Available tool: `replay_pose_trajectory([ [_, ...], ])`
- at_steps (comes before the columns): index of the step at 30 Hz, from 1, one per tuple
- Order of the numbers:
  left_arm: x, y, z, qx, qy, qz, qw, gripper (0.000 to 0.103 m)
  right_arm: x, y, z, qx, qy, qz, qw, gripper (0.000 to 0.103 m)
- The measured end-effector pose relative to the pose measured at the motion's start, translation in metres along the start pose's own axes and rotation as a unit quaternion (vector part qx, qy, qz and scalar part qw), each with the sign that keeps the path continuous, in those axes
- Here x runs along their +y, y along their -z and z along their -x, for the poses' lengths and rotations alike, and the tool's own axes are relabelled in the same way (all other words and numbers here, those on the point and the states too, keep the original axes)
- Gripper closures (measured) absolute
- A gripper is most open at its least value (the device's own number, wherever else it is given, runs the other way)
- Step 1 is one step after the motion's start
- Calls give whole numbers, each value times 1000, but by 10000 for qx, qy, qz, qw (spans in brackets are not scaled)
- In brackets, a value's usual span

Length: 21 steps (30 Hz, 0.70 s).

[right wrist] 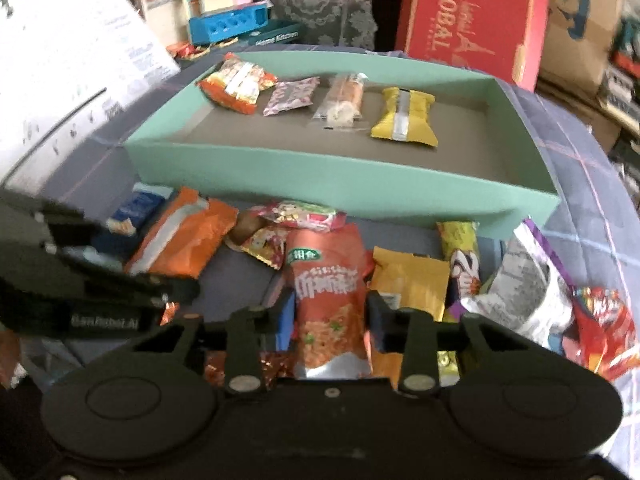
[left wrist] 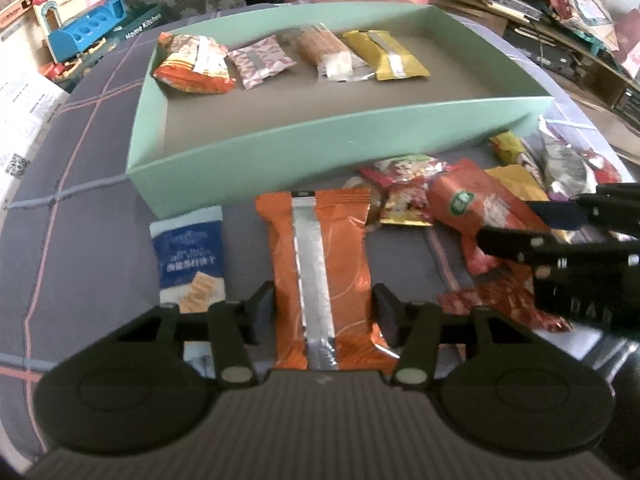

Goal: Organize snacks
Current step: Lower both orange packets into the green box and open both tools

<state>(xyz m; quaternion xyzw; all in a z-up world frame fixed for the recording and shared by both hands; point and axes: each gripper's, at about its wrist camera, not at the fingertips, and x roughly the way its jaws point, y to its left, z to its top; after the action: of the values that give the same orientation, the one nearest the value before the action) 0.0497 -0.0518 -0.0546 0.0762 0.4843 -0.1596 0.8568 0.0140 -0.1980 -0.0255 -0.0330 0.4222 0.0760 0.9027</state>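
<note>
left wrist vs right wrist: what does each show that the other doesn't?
Left wrist only: the left gripper straddling the orange packet, and the blue cracker packet's full front.
Right wrist only: the right gripper around the red noodle packet, and the red carton with its lettering.
Both: the green tray holding four snacks.

Both wrist views close, angled down over snacks; share green tray (left wrist: 320, 148) (right wrist: 320, 176).

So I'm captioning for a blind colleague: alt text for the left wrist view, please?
The left gripper straddles an orange snack packet lying on a checked cloth. Behind it, a green tray holds four snacks in a row; more packets are piled to the right.
</note>
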Motion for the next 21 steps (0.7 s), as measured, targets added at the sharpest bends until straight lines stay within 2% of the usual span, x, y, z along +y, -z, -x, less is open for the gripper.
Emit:
replay_pose_trajectory([
  [6,3,-1,25,-196,233,104,9995,52,-30,0,18,14,-348,-894,9954,67],
  [11,10,-13,49,-551,345,198,9977,52,-43,-7,35,-106,-535,-1266,9905,67],
  [14,17,-27,63,-790,355,243,9959,52,-44,-22,44,-241,-680,-1382,9878,67],
  [17,29,-45,69,-1027,175,260,9942,52,-44,-45,42,-320,-776,-1512,9849,67],
  [21,52,-76,56,-1008,-29,405,9941,51,-36,-84,24,-376,-816,-1608,9829,67],
])
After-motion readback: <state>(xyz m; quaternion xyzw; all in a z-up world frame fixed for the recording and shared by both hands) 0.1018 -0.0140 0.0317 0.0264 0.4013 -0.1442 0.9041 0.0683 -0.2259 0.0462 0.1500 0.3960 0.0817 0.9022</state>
